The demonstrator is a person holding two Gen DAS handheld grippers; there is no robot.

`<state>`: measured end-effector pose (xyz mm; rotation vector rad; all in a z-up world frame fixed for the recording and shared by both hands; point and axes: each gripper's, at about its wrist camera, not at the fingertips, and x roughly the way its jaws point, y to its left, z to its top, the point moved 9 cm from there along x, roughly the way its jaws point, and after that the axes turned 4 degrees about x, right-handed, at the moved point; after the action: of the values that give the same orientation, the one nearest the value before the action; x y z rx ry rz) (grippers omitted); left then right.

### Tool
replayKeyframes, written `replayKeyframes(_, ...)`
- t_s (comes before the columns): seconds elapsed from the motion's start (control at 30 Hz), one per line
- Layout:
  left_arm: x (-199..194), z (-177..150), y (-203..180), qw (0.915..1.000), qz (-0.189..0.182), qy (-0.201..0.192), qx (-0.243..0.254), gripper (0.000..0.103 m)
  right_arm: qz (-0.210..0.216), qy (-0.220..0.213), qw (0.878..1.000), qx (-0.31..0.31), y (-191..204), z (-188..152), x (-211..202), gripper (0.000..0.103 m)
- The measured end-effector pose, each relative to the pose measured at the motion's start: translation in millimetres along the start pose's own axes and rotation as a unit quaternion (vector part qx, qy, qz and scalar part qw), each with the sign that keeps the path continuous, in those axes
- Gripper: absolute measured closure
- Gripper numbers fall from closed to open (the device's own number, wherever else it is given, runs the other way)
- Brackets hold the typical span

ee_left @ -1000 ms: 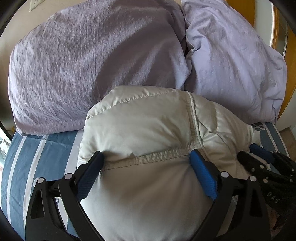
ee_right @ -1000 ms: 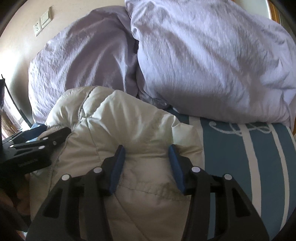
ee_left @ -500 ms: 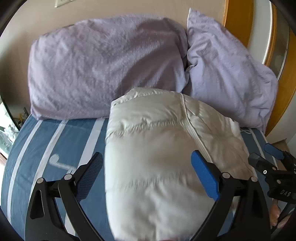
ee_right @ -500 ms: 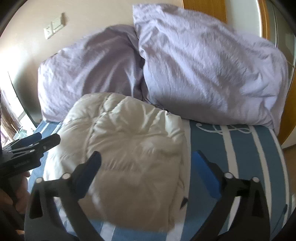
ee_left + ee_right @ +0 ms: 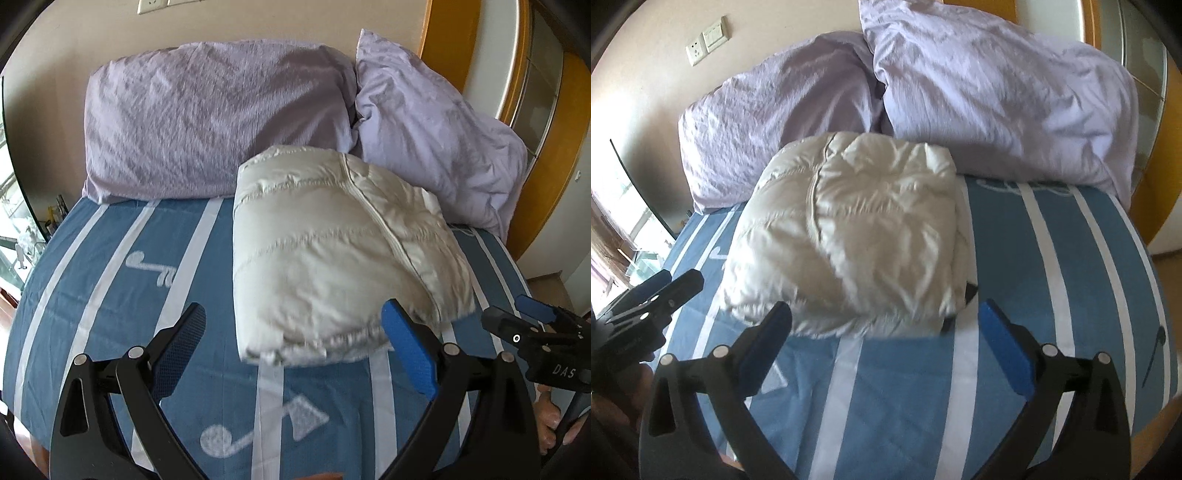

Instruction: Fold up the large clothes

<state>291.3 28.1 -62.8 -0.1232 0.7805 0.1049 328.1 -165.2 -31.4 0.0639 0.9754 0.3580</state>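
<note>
Counted: two crumpled lilac cotton pillows (image 5: 218, 122), one folded, puffy cream quilted jacket (image 5: 332, 254), two black grippers with blue pads. Lay on the blue, white-striped bedsheet (image 5: 110, 258), touching the pillows. Left gripper (image 5: 295, 347) gaped wide, empty; right gripper (image 5: 886, 339) likewise.

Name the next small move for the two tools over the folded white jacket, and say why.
Probably draw both tools clear and leave it. The white puffer jacket already lies as a compact bundle on the striped bedspread, against the lilac pillows. The left tool and right tool both stand wide open with nothing between them, so no fold looks left to make.
</note>
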Motion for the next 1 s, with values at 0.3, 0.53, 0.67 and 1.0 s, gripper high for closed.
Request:
replayKeyframes(0.3,-16.7,-35.9,-2.9,0.9995,-0.026,0.018,-0.004,0.006,0.001,0.002,1.0,0.026,1.5,-38.8,-20.3,0.002)
replayKeyframes(0.53,-29.5,-57.4,-3.2,0.9988,-0.038,0.029,-0.013,0.006,0.003,0.014,0.999,0.031,3.8,-62.5,-29.9,0.002)
replayKeyframes(0.67,-34.4,-61.9,-5.2,0.9986,-0.042,0.028,-0.017,0.006,0.003,0.006,0.999,0.031,4.1,-64.1,-36.1,0.002)
replayKeyframes(1.0,-40.7,-69.1,-11.7,0.9977,-0.057,0.025,-0.028,0.006,0.006,0.007,0.999,0.036,3.6,-70.6,-39.9,0.002)
